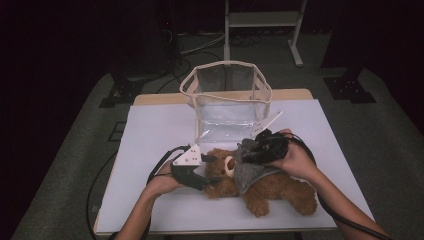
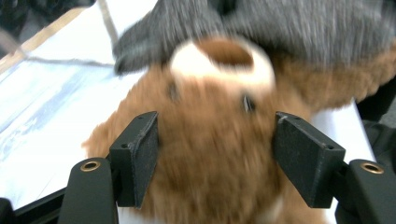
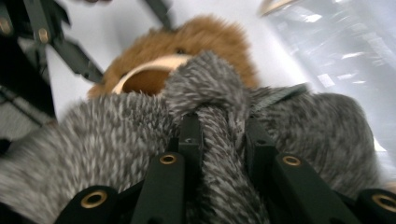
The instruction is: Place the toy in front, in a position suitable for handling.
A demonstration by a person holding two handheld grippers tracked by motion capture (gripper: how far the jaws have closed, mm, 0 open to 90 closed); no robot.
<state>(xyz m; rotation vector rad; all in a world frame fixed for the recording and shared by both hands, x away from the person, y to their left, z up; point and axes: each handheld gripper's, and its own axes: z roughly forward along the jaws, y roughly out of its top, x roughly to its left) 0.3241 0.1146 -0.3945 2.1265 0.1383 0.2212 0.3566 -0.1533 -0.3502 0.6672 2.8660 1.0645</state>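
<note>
Dark floor and a metal stand frame a white-topped table (image 1: 150, 130), where a brown teddy bear (image 1: 265, 187) lies on its back near the front edge, head to the left and legs to the right. A grey knitted garment (image 1: 250, 170) covers its chest and reaches up toward its chin.

From the right, the right gripper (image 1: 260, 145) sits over the bear's chest, and in the right gripper view its jaws are pinched on a bunched fold of the garment (image 3: 219, 121), the fuzzy knit squeezed between them. From the left, the left gripper (image 1: 212, 172) meets the bear's head; in the left gripper view the jaws stand moderately apart on either side of the head (image 2: 210, 140), the left pad against the fur and the right pad just beside it, so it looks like a loose bracket and not a clamp.

Beyond the bear, toward the far side of the table, a clear plastic bag with cream trim (image 1: 227, 95) stands open and upright.

My judgement is that the work is getting the garment over or off the head. With the head barely steadied, a pull by the right gripper could drag the whole bear along the table. The small pinch of knit could also slip free, or the stretch could snag on the muzzle (image 2: 223, 63).
</note>
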